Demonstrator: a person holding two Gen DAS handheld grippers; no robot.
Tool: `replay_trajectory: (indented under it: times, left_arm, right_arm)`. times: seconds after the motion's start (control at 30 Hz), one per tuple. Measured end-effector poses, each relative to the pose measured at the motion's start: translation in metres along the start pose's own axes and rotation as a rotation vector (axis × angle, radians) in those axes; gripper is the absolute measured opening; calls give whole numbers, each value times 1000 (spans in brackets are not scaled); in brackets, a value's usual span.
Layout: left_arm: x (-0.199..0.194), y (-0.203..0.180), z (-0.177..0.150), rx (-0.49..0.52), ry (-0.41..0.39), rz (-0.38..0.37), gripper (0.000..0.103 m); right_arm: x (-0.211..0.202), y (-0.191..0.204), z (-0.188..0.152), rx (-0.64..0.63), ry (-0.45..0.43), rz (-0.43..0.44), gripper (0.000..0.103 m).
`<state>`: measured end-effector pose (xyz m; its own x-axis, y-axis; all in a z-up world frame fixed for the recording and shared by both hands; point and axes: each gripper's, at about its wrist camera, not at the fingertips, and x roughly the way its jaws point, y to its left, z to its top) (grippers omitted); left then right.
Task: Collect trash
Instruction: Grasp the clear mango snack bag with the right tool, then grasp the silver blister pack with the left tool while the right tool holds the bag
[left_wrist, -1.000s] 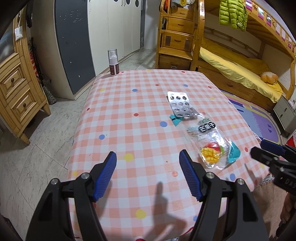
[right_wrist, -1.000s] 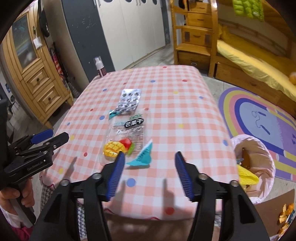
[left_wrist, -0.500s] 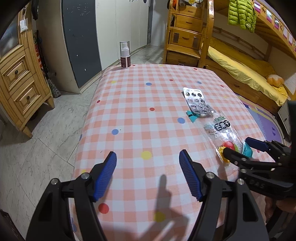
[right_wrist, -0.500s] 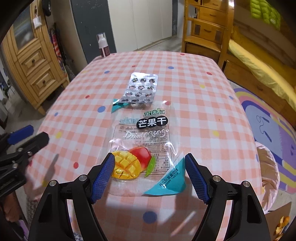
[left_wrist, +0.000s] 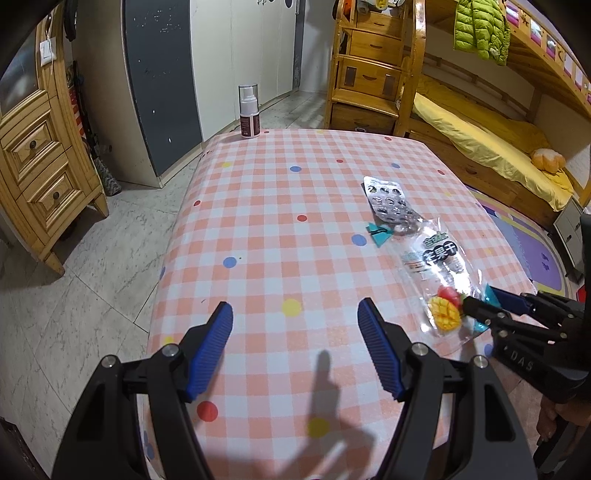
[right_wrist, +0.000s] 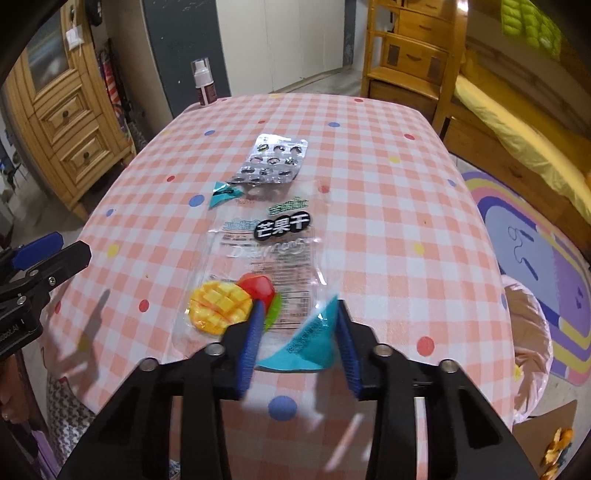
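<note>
The counter (left_wrist: 280, 206) wears a pink-and-white checked cloth with coloured dots, and beside its right edge a bin lined with a pink bag (right_wrist: 532, 332) stands on the floor. The left claw (left_wrist: 294, 332) hangs over the near left part of the cloth with its blue pads spread wide and nothing between them. The right claw (right_wrist: 299, 321) is at the near end of a clear dried-mango snack bag (right_wrist: 266, 258), its blue fingers (right_wrist: 255, 332) narrowed on either side of the bag's near edge and teal corner (whether they already pinch the film cannot be told, and the frame is blurred there). The bag lies lengthwise on the cloth, right of centre, its far end overlapping a silver blister pack (right_wrist: 273, 158) whose pockets look pushed out. A small teal scrap (right_wrist: 223, 192) lies at the blister pack's near left corner. A spray bottle (left_wrist: 248, 110) stands upright at the counter's far left corner, well apart from the trash.
</note>
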<state>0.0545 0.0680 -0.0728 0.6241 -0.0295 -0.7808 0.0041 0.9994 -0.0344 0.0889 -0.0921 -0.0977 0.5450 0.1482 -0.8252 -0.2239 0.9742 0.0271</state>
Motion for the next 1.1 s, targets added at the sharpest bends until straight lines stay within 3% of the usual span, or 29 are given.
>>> replay_trajectory:
  times: [0.37,0.57,0.67,0.87,1.1]
  left_arm:
    - [-13,-12,0,27,-17,5,68]
    - [-14,-21,1,41,-14,1,68]
    - [-13,-28,3,51,-8,-6,68]
    - [-3,-45,13,73,-9,-23,77]
    - [26,-77,33,105,1,-38,94]
  right_arm:
    - [-41,-11,-5,31,-49,108,5]
    - [-74,-19,-12,40,-106,106,4]
    - [-86,-30,-10,57,-161,52,3]
    - [-95,-55,1,114,-224,-33,3]
    - [-85,-76,6,171,-230,-33,4]
